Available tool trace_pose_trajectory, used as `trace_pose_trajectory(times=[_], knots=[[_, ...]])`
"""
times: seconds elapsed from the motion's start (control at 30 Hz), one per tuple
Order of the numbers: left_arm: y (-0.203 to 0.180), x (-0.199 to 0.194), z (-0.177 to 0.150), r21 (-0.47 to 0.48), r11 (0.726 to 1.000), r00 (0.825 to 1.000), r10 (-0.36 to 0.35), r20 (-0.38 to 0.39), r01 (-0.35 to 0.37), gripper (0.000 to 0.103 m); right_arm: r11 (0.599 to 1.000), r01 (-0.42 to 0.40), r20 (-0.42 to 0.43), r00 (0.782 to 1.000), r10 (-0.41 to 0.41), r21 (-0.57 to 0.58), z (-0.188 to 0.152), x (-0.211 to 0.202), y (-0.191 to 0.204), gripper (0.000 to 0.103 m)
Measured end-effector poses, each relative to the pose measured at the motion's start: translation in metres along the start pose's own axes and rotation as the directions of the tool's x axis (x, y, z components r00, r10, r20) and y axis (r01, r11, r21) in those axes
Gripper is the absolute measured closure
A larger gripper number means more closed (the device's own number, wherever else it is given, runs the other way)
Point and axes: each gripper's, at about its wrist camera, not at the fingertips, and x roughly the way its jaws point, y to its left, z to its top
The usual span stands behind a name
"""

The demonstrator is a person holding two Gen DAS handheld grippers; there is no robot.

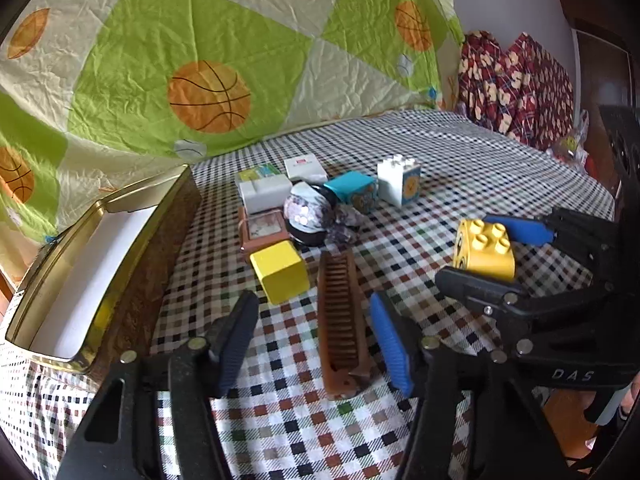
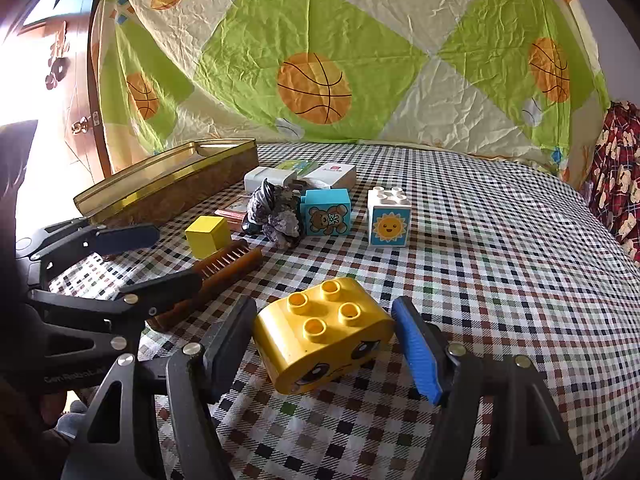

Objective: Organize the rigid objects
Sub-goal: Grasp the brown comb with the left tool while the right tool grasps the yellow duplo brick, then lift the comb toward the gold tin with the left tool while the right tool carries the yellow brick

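left gripper point(image 1: 314, 334) straddling brown comb point(image 1: 342, 320), fingers apart, not pinching | right gripper point(image 2: 324, 344) bracketing yellow brick point(image 2: 322, 332), pads not clearly pressing | both lying mid checked cloth point(image 2: 480, 280)

Both views bright w/ daylight; in the right wrist view a window area point(image 2: 24, 92) at far left is blown out to white glare, washing detail nearby. Shadows soft and short, e.g. under the yellow studded block point(image 2: 324, 332), pics mostly sharp w/ slight softness toward edges. Strong fisheye bend: checked cloth point(image 1: 460, 184) curves, corners go dark w/ vignette, quilt backdrop point(image 2: 320, 40) bows.
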Motion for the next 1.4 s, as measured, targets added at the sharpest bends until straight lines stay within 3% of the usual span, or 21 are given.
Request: trace_pose_trajectory(times=[0.13, 0.27, 0.3, 0.6, 1.0, 1.4], knots=[[-0.001, 0.007, 0.003, 0.008, 1.000, 0.999, -0.027, -0.044, 0.027, 0.053, 0.998, 0.065, 0.012, 0.998, -0.065, 0.020, 0.002, -0.001, -0.007, 0.031], [0.001, 0.017, 0.004, -0.011, 0.997, 0.993, -0.077, -0.091, 0.076, 0.076, 0.996, 0.087, 0.015, 0.996, -0.087, 0.019, 0.005, -0.002, -0.011, 0.031], [0.000, 0.017, 0.003, -0.012, 0.997, 0.992, -0.080, -0.093, 0.080, 0.078, 0.996, 0.085, 0.013, 0.996, -0.085, 0.019, 0.005, -0.002, -0.010, 0.031], [0.007, 0.010, 0.002, -0.037, 0.995, 0.995, -0.094, -0.035, 0.093, 0.079, 0.991, 0.129, 0.131, 0.984, -0.123, -0.032, 0.022, -0.012, 0.004, 0.031], [0.021, -0.004, 0.000, -0.104, 0.990, 0.992, -0.081, 0.092, 0.091, 0.079, 0.990, 0.135, 0.207, 0.970, -0.125, -0.031, 0.023, -0.016, 0.007, 0.031], [0.033, -0.018, -0.006, -0.165, 0.982, 0.975, -0.053, 0.216, 0.090, 0.079, 0.992, 0.124, 0.265, 0.958, -0.113, -0.023, 0.018, -0.025, 0.006, 0.031]])
